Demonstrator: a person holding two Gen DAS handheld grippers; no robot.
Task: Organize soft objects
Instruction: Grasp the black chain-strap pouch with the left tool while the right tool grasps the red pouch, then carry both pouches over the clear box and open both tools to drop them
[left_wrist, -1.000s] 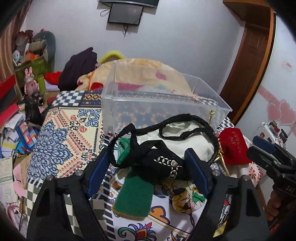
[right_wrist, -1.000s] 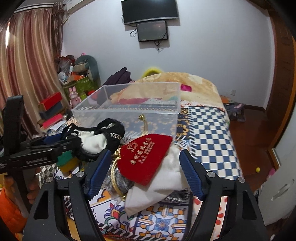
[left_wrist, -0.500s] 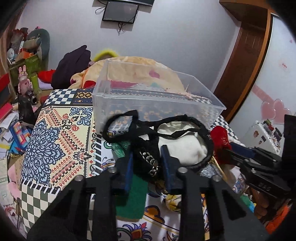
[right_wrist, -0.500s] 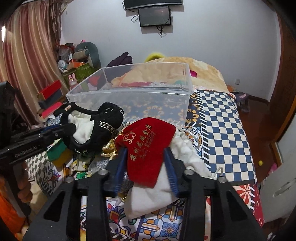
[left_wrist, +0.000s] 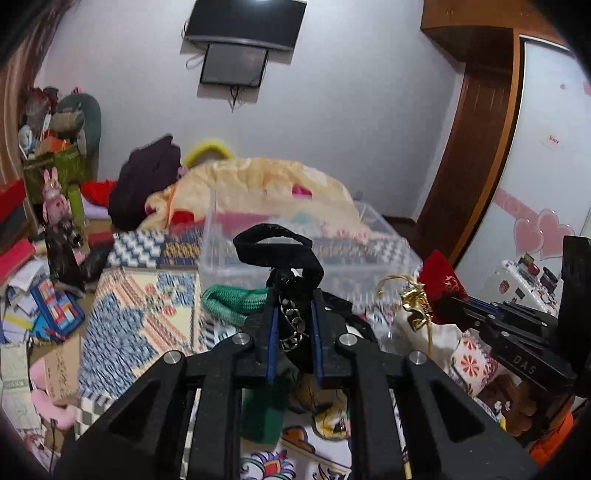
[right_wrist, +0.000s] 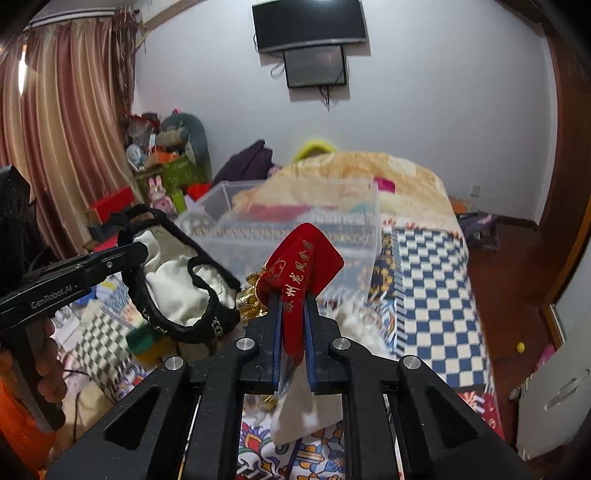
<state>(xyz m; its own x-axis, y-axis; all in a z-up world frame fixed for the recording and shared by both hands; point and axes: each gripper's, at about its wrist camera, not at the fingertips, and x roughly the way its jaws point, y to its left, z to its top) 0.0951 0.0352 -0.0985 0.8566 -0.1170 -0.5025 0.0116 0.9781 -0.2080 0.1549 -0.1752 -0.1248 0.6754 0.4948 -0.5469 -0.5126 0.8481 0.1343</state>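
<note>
Two claws clenched, each on its own soft thing above the patterned bed: left claw pinching the black chain-trimmed strap of a white pouch, right claw nipping the red velvet pouch at mid-body, both just short of the clear plastic bin. Light, limp and floppy by the look, likely to sag and swing, the gold tassel cord prone to snagging; best gripped by bunched fabric, not loose loops.
</note>
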